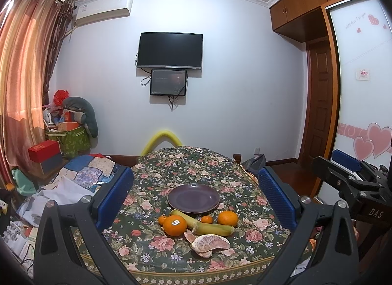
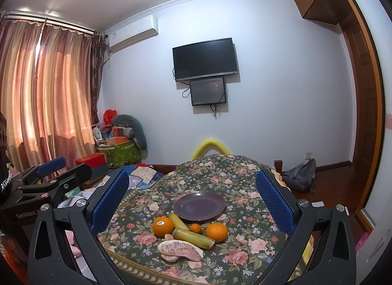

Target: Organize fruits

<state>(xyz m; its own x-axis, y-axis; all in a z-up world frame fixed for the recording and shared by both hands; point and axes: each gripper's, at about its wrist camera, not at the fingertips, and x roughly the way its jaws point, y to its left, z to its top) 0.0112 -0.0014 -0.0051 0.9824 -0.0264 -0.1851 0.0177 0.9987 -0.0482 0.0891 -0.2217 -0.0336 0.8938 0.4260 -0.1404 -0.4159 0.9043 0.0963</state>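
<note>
An empty purple plate (image 1: 193,198) (image 2: 199,205) sits on a floral cushion (image 1: 193,162) (image 2: 220,169). In front of it lie an orange with a sticker (image 1: 174,225) (image 2: 163,226), a second orange (image 1: 227,218) (image 2: 216,231), a small mandarin (image 1: 207,219) (image 2: 196,228), bananas (image 1: 208,228) (image 2: 193,237) and a peeled pomelo segment (image 1: 210,243) (image 2: 181,250). My left gripper (image 1: 196,194) and right gripper (image 2: 193,199) are both open and empty, held back from the fruit. The right gripper also shows in the left wrist view (image 1: 348,174), the left one in the right wrist view (image 2: 49,177).
A patchwork quilt and clothes (image 1: 80,177) lie left of the cushion. Boxes and a green bag (image 1: 71,137) stand by the curtain. A grey backpack (image 2: 300,178) lies on the wooden floor to the right. A TV (image 1: 170,49) hangs on the far wall.
</note>
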